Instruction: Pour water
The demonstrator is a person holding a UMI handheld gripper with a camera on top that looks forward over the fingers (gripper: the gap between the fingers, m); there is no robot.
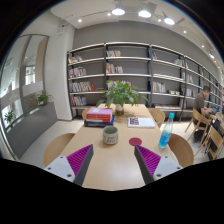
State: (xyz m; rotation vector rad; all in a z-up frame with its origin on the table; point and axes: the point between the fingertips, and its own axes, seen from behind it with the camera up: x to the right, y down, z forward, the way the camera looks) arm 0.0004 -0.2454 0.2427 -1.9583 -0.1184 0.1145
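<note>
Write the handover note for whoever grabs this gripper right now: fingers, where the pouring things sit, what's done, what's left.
Gripper: open, holding nothing, held above the near end of the wooden table.
Cup: stands on the table just ahead of the fingers, about midway between them. Whether there is anything in it cannot be seen.
Blue bottle: upright, beyond the right finger, by a dark red coaster.
Also there: potted plant, stack of books, chairs around the table.
Done: nothing visible; bottle untouched.
Left: probably grasp the bottle, carry it to the cup, pour.
</note>
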